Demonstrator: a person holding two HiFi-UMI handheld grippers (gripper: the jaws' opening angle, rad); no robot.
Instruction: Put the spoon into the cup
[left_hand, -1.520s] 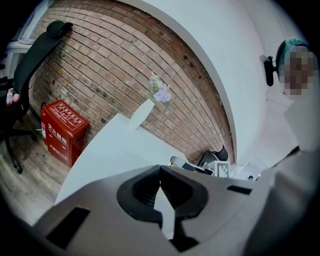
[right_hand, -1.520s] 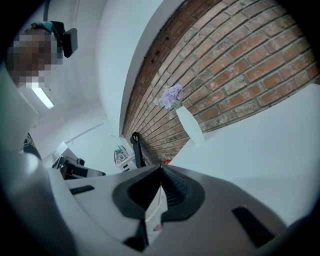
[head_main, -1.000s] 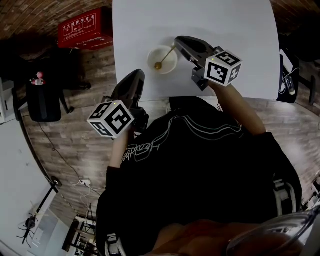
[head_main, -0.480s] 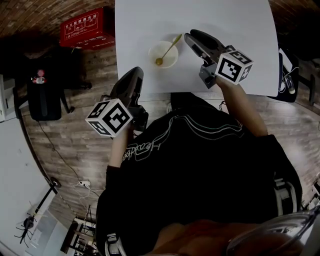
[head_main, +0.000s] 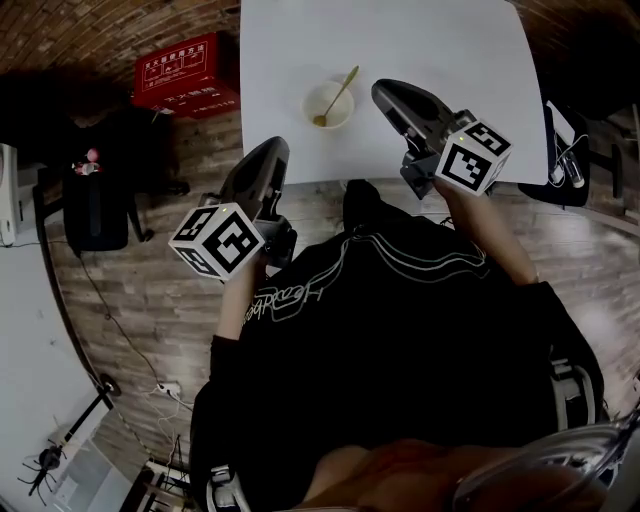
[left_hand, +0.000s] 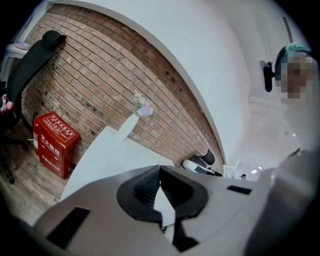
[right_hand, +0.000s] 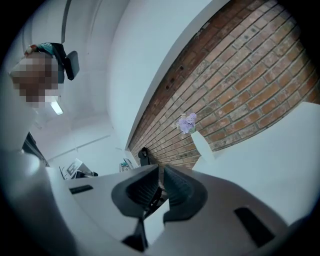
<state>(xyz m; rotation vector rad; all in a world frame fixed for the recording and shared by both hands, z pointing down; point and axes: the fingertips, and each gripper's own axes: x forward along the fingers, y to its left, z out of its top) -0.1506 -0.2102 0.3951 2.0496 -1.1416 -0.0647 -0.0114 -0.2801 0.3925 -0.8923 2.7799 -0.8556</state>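
Observation:
A white cup (head_main: 328, 104) stands on the white table (head_main: 440, 40), near its front edge. A golden spoon (head_main: 336, 96) leans in the cup, bowl down, its handle sticking out to the upper right. My right gripper (head_main: 384, 91) hovers just right of the cup, apart from the spoon. Its jaws are closing and still show a narrow gap with nothing between them (right_hand: 161, 168). My left gripper (head_main: 274, 149) hangs off the table's front left corner, above the floor. It is shut and holds nothing (left_hand: 160, 168).
A red box (head_main: 187, 72) sits on the wooden floor left of the table. A black chair (head_main: 95, 200) stands further left. A white vase with purple flowers (right_hand: 189, 124) is at the table's far end before a brick wall. Cables lie at the right table edge (head_main: 568, 165).
The right gripper let go of the spoon's handle and drew back to the right and up. The spoon stays leaning in the cup. The left gripper rose a little.

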